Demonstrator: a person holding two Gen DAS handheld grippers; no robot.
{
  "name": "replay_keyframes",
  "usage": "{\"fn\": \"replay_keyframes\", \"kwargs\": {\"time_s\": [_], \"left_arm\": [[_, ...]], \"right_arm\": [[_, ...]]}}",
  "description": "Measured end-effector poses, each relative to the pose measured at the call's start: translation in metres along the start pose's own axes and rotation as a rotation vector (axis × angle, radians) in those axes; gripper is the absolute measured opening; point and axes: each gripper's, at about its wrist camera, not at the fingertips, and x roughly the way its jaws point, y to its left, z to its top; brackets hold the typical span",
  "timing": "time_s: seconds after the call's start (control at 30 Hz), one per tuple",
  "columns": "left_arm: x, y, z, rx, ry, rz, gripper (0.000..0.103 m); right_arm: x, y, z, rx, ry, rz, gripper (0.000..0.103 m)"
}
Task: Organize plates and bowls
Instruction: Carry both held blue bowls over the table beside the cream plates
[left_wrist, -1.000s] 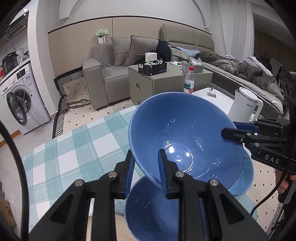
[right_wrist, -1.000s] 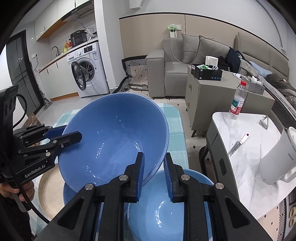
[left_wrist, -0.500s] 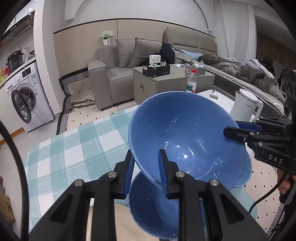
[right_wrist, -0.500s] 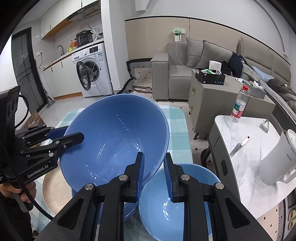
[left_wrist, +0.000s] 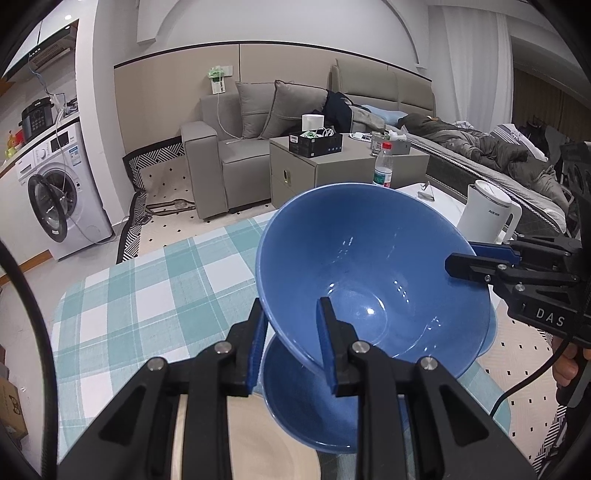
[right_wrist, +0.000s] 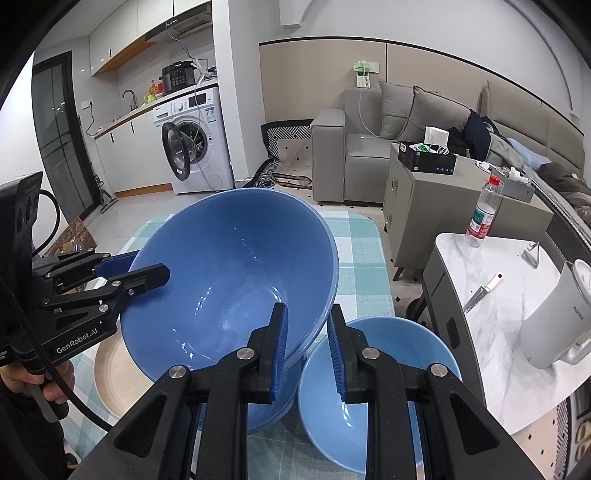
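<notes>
A person holds a large blue bowl tilted in the air, the left gripper and right gripper each with fingers clenched on opposite sides of its rim. Over the last second it has drifted sideways above a second blue bowl on the checked desk, beside a lighter blue bowl and tan plate. Stacking looks close.

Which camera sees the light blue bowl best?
The right wrist view: the light blue bowl shows nearly whole, beside the right fingers. The left wrist view shows only a sliver behind the big bowl.
</notes>
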Motion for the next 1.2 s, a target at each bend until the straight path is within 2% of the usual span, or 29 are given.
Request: {"fn": "replay_keyframes", "kwargs": {"time_s": [0.63,1.2], "left_arm": [[-0.001,0.002,-0.023,-0.019,0.022,0.006,0.025],[0.014,0.002,-0.042,-0.013,0.058,0.008,0.025]], "right_arm": [[0.007,0.012,-0.019,0.000,0.028,0.016,0.023],[0.020,0.020,-0.043,0.015,0.073,0.018,0.023]]}}
